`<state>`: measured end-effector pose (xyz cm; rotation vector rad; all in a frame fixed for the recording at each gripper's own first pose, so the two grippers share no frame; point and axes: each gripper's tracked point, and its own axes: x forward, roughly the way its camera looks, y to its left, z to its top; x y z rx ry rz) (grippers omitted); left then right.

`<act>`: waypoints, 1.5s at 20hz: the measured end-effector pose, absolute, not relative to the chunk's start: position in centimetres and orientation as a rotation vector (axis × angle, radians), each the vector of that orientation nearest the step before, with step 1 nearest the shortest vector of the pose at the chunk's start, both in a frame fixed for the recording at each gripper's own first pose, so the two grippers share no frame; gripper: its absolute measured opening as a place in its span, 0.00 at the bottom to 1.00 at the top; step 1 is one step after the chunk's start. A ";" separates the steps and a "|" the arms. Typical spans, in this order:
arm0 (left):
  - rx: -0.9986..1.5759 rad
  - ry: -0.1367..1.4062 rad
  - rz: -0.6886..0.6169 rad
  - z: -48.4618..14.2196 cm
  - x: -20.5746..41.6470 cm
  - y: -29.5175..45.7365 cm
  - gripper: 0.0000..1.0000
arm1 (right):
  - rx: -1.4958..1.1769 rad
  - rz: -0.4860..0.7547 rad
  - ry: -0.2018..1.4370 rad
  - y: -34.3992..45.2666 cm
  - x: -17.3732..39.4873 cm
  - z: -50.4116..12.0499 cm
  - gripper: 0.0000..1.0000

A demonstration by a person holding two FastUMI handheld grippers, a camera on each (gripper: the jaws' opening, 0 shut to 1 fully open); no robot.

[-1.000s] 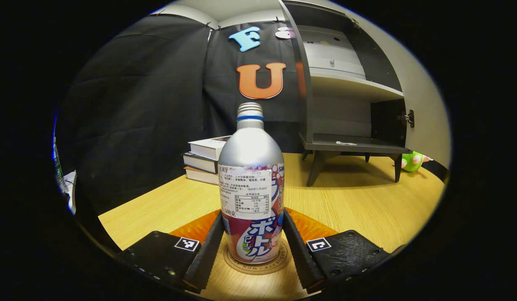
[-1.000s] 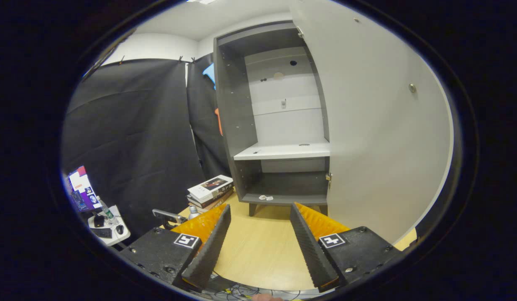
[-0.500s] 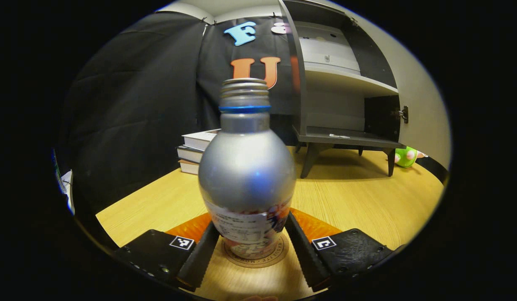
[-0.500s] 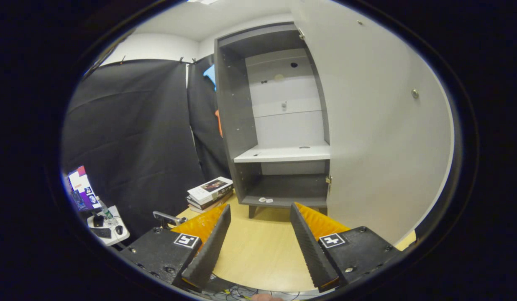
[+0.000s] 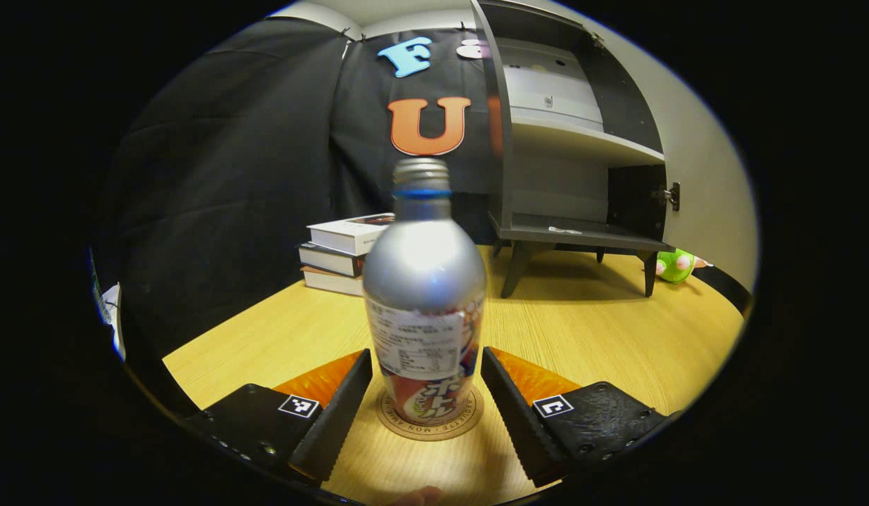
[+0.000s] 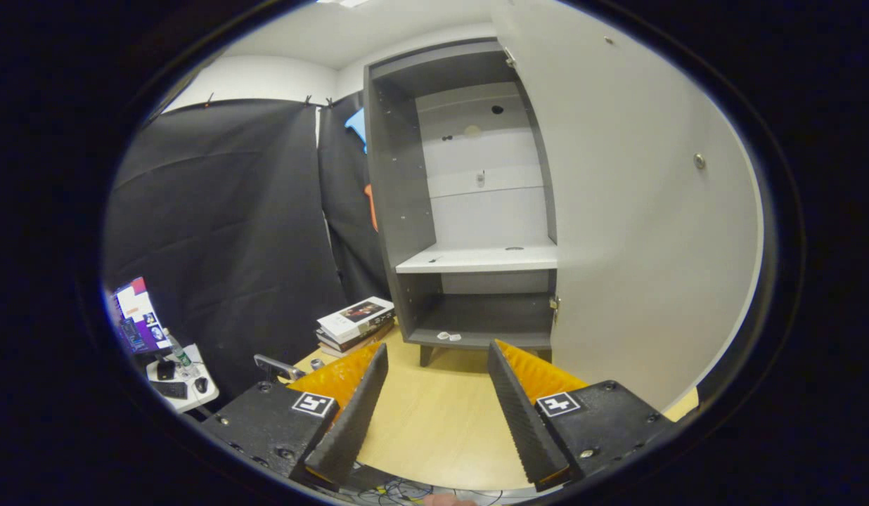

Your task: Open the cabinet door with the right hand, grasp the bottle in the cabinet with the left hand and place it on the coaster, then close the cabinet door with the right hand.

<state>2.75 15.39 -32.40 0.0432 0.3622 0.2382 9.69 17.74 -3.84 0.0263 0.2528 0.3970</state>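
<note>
— Jaws on the left gripper (image 5: 426, 407) stand wide, clear of the bottle (image 5: 425, 295), which sits upright on the coaster (image 5: 429, 422).
— And the right gripper (image 6: 434, 407)?
— Wide too, empty, facing the cabinet door (image 6: 638, 232). It should push the door's outer face gently, well away from the hinge.

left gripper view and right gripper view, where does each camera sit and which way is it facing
Left gripper view: rides on the left tool, low over the light wooden table, facing the silver aluminium bottle standing on the round cork coaster; its own two fingers flank the bottle, with gaps.
Right gripper view: rides on the right tool, held higher, facing the dark grey cabinet and its open pale door; own fingers apart.
Shared: cabinet, table, the stack of books.
</note>
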 end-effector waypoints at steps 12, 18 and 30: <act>0.104 0.101 0.166 -12.3 0.5 10.1 0.94 | 0.047 0.437 0.109 17.0 6.6 1.8 0.90; 0.120 0.080 0.047 -5.4 1.1 2.8 0.95 | 0.055 0.320 -0.008 10.2 3.6 8.6 0.91; 0.085 0.065 -0.076 -3.5 0.4 -2.2 0.96 | 0.032 -0.098 -0.103 -8.4 4.5 12.6 0.96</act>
